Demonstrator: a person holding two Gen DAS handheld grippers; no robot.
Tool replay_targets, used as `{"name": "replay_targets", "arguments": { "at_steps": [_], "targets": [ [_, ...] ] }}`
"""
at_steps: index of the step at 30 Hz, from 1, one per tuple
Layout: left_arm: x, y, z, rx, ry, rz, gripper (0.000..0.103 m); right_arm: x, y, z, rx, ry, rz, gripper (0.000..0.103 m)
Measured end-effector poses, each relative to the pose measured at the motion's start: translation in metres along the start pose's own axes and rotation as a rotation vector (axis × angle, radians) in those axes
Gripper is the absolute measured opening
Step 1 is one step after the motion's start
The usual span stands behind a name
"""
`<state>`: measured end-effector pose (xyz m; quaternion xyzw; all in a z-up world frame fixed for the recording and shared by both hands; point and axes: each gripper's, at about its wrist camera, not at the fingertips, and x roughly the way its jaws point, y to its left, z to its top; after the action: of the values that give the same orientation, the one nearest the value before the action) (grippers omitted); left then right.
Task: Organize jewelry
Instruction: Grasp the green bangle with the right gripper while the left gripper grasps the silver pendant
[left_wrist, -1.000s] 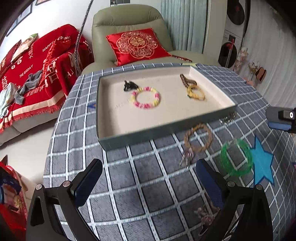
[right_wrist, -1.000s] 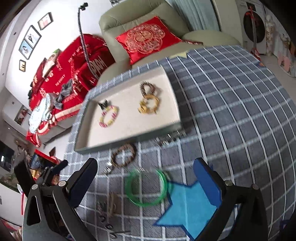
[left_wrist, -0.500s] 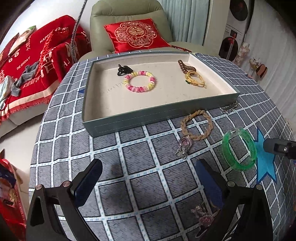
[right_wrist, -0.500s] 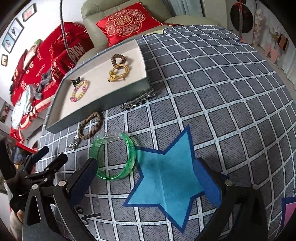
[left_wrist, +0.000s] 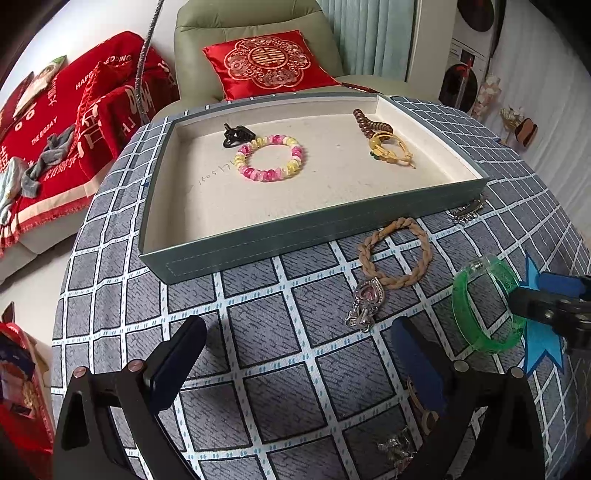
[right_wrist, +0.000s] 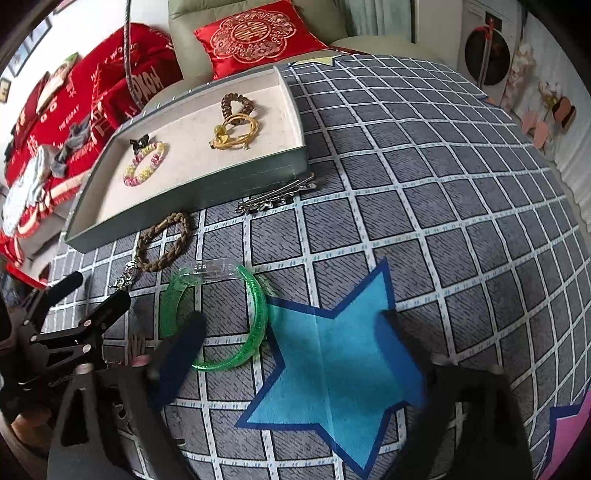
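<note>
A grey-green tray (left_wrist: 295, 236) (right_wrist: 192, 199) holds a pink-and-yellow bead bracelet (left_wrist: 269, 158), a black clip (left_wrist: 236, 136), a brown bead bracelet (left_wrist: 369, 123) and a yellow cord bracelet (left_wrist: 393, 149). In front of it on the checked cloth lie a braided tan bracelet (left_wrist: 395, 254) (right_wrist: 162, 243), a silver charm (left_wrist: 365, 299), silver hair clips (right_wrist: 277, 195) and a green bangle (left_wrist: 487, 306) (right_wrist: 218, 317). My left gripper (left_wrist: 295, 362) is open and empty over bare cloth. My right gripper (right_wrist: 291, 339) is open, low over the bangle, its left finger (right_wrist: 184, 343) inside the ring.
A blue felt star (right_wrist: 340, 362) lies right of the bangle. More small jewelry (left_wrist: 399, 446) lies under my left gripper's right finger. A green armchair with a red cushion (left_wrist: 266, 62) stands behind the table, and a red blanket (left_wrist: 55, 122) covers the sofa at left.
My right gripper has dropped low and forward onto the green bangle, its left finger now inside the ring. My left gripper has drawn closer to the table; the jewelry has not moved.
</note>
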<state>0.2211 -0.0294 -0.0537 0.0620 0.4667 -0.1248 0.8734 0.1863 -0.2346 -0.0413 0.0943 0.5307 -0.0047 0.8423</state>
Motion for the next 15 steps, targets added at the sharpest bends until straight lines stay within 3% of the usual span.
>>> {"name": "replay_targets", "arguments": {
  "at_steps": [5,10,12,15],
  "targets": [
    [0.001,-0.005,0.002,0.019,0.003,-0.014,0.092,0.004,0.014,0.001,-0.058,-0.007,-0.043,0.064],
    [-0.002,-0.016,0.003,0.063,0.0,-0.039,0.071,0.006,0.025,0.0,-0.131,-0.01,-0.096,0.061],
    [-0.003,-0.021,0.004,0.08,-0.002,-0.052,0.056,0.005,0.028,-0.002,-0.151,-0.015,-0.106,0.056],
    [-0.005,-0.028,0.004,0.112,-0.002,-0.074,0.032,0.003,0.028,-0.002,-0.151,-0.017,-0.106,0.038]
  ]
}}
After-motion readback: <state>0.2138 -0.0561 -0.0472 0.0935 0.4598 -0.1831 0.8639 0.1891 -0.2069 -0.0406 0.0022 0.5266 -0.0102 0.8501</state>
